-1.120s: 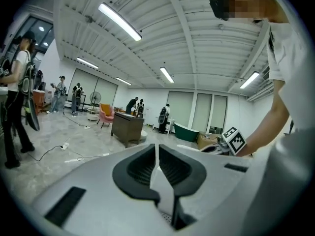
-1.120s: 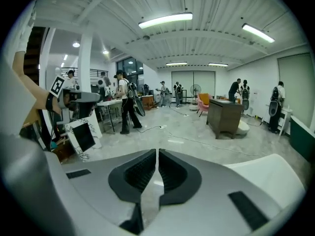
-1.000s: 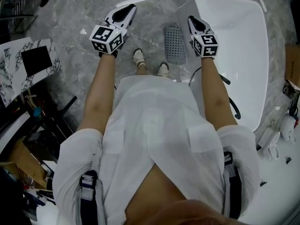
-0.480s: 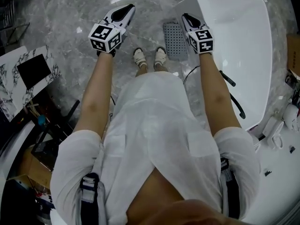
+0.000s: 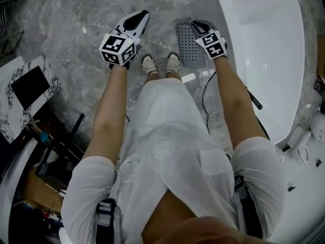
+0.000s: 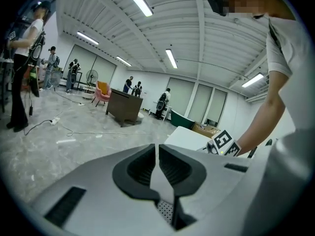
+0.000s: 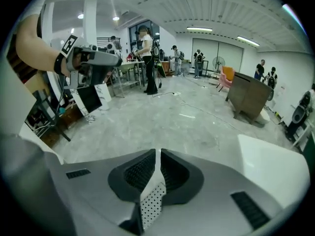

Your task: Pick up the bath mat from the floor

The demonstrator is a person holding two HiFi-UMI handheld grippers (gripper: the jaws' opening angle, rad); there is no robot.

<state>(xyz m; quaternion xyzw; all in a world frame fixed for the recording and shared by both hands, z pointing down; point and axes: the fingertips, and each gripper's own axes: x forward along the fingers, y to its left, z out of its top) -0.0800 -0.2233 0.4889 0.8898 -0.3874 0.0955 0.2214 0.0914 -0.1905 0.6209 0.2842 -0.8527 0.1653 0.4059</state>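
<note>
Grey marble floor looked slick, so the left gripper, well away from the bathtub with fingers closed to a slit on nothing, could only skate the bath mat along if lowered like that. Just beside the bathtub's outer wall the perforated mat lay flat on the floor, and the right gripper hung above its bathtub-side edge, fingers pressed together and, I judged, empty. Unopened, they would likely jab the mat or knock the bathtub instead of pinching an edge.

The bath mat is hemmed in by the bathtub rightward and shoes leftward; open floor is seen beyond.
</note>
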